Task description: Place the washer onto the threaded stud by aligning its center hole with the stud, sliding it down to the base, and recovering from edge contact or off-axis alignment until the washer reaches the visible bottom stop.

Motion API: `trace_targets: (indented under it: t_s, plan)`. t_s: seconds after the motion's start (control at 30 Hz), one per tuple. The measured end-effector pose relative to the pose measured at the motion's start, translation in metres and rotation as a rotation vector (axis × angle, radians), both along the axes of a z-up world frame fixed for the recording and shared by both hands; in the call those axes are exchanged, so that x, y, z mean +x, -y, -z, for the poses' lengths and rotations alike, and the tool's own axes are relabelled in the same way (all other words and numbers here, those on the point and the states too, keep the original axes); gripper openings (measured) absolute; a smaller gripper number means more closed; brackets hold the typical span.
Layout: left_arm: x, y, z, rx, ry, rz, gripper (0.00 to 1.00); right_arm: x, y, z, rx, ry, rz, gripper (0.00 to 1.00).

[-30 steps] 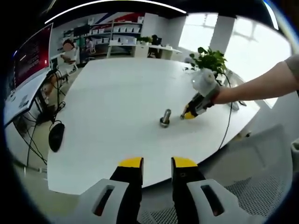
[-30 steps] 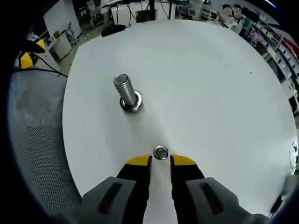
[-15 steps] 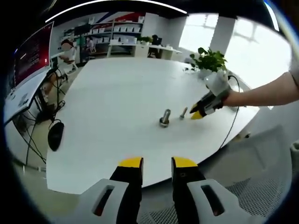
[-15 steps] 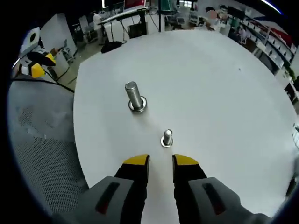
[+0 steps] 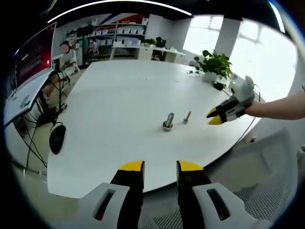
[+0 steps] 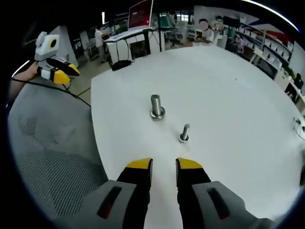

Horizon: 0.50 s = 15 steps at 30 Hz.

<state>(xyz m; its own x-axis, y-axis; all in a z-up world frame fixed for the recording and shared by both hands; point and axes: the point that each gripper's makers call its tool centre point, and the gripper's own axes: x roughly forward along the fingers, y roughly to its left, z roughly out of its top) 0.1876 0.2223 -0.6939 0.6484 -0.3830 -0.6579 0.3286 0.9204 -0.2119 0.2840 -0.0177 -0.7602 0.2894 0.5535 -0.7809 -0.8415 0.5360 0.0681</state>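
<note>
Above table edge (image 6: 102,143), right gripper (image 6: 163,164) empty.

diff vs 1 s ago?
The right gripper has pulled back from the small stud, which it was nearly touching, out past the table edge, jaws empty. The large stud, small stud and left gripper kept their places.

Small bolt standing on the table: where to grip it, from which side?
Grip the small bolt on its upright shank, above the wider base on the white table. Probably come in level with the right gripper, jaws astride it; the larger stud stands apart, beyond and left.
</note>
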Motion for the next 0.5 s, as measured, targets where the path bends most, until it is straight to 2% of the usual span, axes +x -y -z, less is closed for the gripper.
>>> trace_targets:
  t_s: [0.13,0.23,0.37,0.5]
  plan:
    - [0.001,-0.001,0.000,-0.002,0.003,-0.005,0.25,-0.005,0.005,-0.017,0.057,0.009,0.034,0.22]
    - [0.001,-0.003,-0.001,-0.005,0.006,-0.021,0.25,-0.010,0.008,-0.029,0.141,-0.024,0.102,0.22]
    - [0.002,-0.004,-0.002,-0.002,0.012,-0.026,0.25,-0.013,0.016,-0.048,0.259,-0.038,0.205,0.22]
    - [0.002,-0.005,-0.006,-0.010,0.027,-0.038,0.25,-0.028,0.019,-0.060,0.297,-0.010,0.217,0.24]
